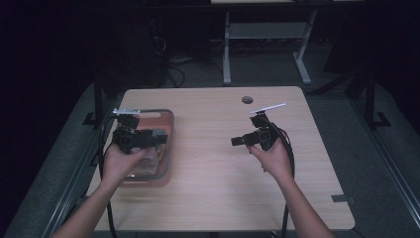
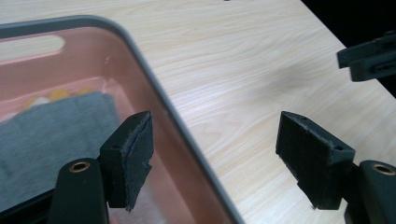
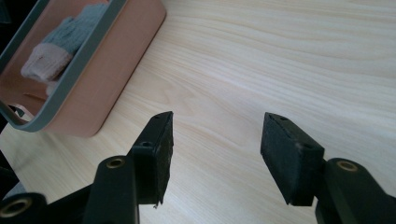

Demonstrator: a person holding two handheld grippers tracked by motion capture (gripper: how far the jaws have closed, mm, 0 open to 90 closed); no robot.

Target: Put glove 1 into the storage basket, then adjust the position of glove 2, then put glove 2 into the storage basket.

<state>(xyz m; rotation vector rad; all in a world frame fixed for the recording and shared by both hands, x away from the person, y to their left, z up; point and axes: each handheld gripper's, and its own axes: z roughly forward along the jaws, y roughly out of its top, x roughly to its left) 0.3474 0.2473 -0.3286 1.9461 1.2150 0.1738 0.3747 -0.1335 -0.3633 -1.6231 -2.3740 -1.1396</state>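
My left hand-held gripper (image 2: 212, 158) hovers over the pink bin's (image 2: 154, 81) rim, jaws apart and empty; the right (image 3: 217, 156) is likewise. Inside lies grey folded cloth (image 2: 51, 135) — soft, light, limp — best pinched at a folded edge.

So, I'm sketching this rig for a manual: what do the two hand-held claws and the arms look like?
Both are black. The left claw and the right claw each have two blocky jaws faced with dark, rough pads, and brass-ringed holes in the jaw arms. A thin pale plate sits on top of each, and a black cable trails back. The forearms are bare, with no sleeves in sight.
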